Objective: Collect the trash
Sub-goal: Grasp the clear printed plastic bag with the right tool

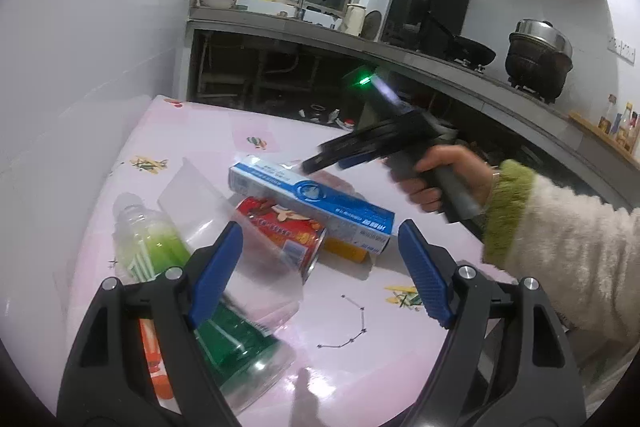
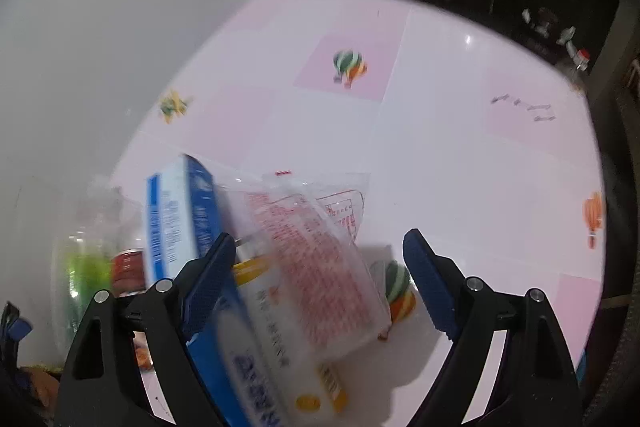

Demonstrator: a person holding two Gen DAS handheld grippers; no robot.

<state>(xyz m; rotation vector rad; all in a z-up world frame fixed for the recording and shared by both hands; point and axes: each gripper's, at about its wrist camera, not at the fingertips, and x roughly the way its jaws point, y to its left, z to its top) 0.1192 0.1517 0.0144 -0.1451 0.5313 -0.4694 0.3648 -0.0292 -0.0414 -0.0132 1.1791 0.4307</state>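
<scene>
From my left wrist, the pink desk [image 1: 340, 315] runs away toward a dark kitchen counter [image 1: 400, 55]; its far edge and the white wall on the left bound my room. Bare cloth lies ahead and to the right of my left gripper [image 1: 320, 259], whose fingers [image 1: 218, 267] stand wide apart with nothing gripped. The trash is heaped just ahead and to the left: a blue-and-white box [image 1: 312, 203] lying across a red can [image 1: 280, 235], a clear plastic sheet [image 1: 224, 215] draped over them, a bottle with green liquid [image 1: 148, 239] by the wall, and a green bottle [image 1: 240, 347] partly behind my left finger. My right hand [image 1: 436, 183] holds the right gripper [image 1: 320, 159] above the box, blurred, so its fingertips are hard to read here.

From my right wrist, the right gripper [image 2: 320, 279] hangs over the heap, fingers [image 2: 210, 279] spread wide and empty. The box [image 2: 180, 211] and a clear wrapper with red print [image 2: 320, 267] lie beneath, smeared by blur. The desk [image 2: 460, 167] is open to the right up to its rounded edge; the green-liquid bottle [image 2: 84, 267] sits cramped against the wall.
</scene>
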